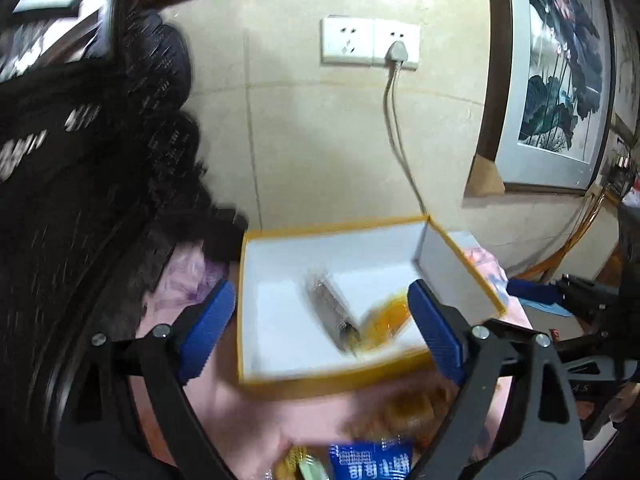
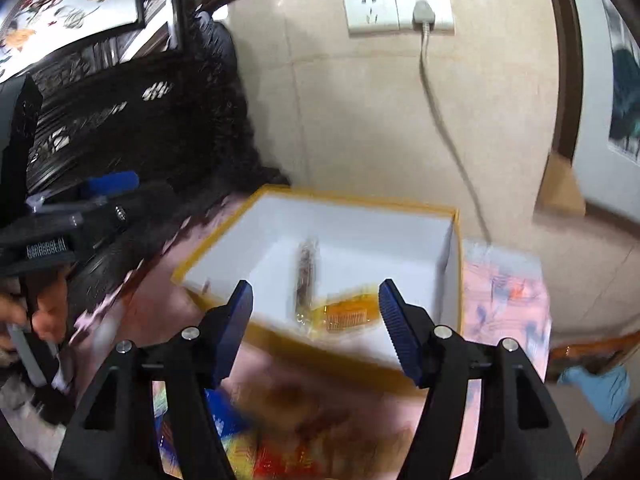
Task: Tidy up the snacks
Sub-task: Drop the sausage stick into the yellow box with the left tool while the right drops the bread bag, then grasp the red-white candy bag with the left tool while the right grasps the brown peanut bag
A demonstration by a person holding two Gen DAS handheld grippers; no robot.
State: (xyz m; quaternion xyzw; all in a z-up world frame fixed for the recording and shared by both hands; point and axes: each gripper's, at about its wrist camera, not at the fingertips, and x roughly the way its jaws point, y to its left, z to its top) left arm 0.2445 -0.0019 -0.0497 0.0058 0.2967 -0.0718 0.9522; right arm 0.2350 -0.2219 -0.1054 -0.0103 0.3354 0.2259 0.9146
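**Two snacks in the box, both grippers empty**

The left hand-held gripper [image 1: 322, 322] and the right hand-held gripper [image 2: 316, 328] hang with jaws spread and nothing between them above the yellow-rimmed white cardboard box [image 2: 450, 280] on the pink floral tabletop [image 2: 504, 288]. Inside lie a dark clear-wrapped snack bar [image 2: 306, 276] touching an orange snack packet [image 2: 346, 314]. More blurred snack packets [image 1: 370, 460] lie near the box.

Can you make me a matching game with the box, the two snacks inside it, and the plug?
Things:
1. box
2. long snack stick
3. orange snack packet
4. plug

Matches:
A. in the wall socket
B. white inside, yellow rim
C. brown, in a clear wrapper
D. lying in the box's near corner

Pairs: 1-B, 2-C, 3-D, 4-A
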